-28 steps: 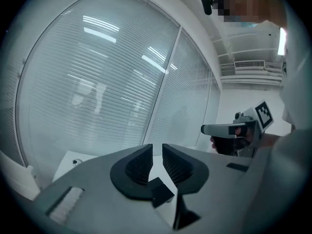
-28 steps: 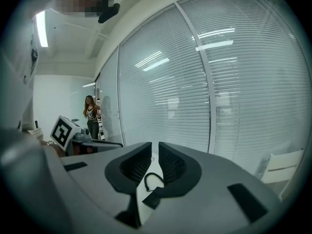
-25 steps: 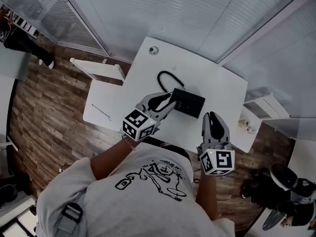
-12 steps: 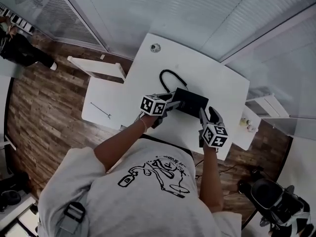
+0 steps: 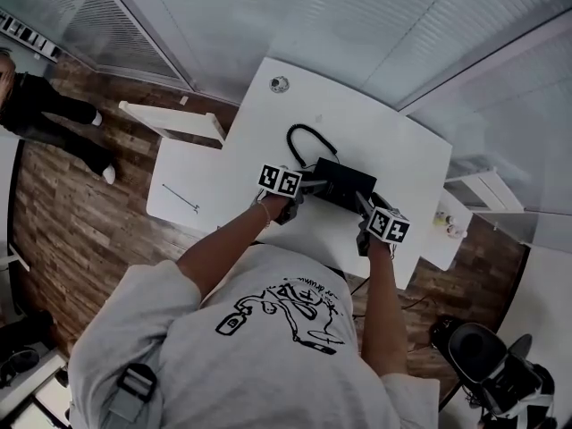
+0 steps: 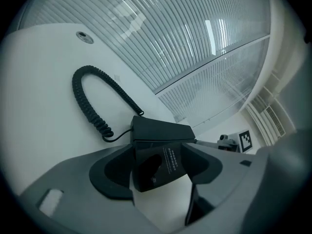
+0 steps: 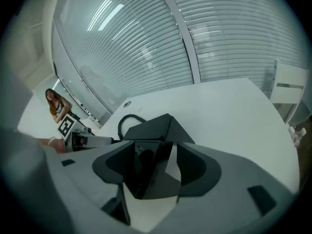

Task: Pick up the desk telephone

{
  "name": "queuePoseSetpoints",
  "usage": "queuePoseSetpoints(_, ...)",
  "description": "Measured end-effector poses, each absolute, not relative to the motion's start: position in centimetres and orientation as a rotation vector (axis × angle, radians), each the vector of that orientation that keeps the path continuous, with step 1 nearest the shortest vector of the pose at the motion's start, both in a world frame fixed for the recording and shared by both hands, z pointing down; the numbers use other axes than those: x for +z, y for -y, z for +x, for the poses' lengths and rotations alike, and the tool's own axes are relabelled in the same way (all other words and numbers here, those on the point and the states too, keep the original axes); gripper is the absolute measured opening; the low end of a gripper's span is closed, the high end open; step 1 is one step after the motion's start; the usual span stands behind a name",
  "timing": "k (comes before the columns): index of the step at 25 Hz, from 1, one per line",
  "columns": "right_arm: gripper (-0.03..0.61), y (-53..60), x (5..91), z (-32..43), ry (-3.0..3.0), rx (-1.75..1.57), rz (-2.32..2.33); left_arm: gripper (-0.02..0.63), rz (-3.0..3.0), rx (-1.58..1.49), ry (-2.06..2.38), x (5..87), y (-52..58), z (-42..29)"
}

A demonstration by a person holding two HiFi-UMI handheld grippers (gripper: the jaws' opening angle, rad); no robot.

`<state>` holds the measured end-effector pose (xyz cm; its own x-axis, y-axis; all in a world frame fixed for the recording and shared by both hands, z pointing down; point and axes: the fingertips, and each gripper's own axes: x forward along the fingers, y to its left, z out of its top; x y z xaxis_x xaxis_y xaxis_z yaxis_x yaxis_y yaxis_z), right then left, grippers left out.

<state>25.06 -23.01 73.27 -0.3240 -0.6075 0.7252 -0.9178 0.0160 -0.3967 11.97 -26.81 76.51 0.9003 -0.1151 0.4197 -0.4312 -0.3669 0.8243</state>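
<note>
A black desk telephone (image 5: 344, 182) lies on the white table (image 5: 402, 155), its coiled cord (image 5: 299, 141) looping off to the far left. My left gripper (image 5: 315, 186) is at the phone's left end and my right gripper (image 5: 365, 206) at its near right end. In the left gripper view the phone (image 6: 161, 130) sits between the jaws of the left gripper (image 6: 160, 167), which are opening. In the right gripper view a corner of the phone (image 7: 151, 130) lies between the jaws of the right gripper (image 7: 156, 167), also opening. Neither grip looks closed on it.
A round grommet (image 5: 280, 85) sits in the table's far corner. A lower white side table (image 5: 183, 190) with a thin rod (image 5: 181, 198) adjoins on the left, near a white rack (image 5: 174, 123). Small items (image 5: 450, 229) lie at the right edge. A person (image 5: 45, 114) stands far left.
Both grippers have dropped from above the person's chest down to the telephone's two ends. Their jaws have spread from nearly shut to wide apart around it.
</note>
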Motion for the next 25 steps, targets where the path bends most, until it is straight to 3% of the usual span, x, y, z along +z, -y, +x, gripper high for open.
queuePoseSetpoints(6,0.229,23.3,74.1,24.6,1.99,1.355,1.535,0.286,1.928,0.398,0.418,77.8,27.1,12.5)
queuePoseSetpoints(9,0.215,23.3,74.0,24.8,1.982,1.406,1.539,0.219,1.936,0.454,0.451,78.2,27.3,12.5)
queuePoseSetpoints(25,0.183,22.1,65.5,22.2,2.145,1.328,1.574,0.219,1.995,0.426,0.492,71.1,26.3,10.0)
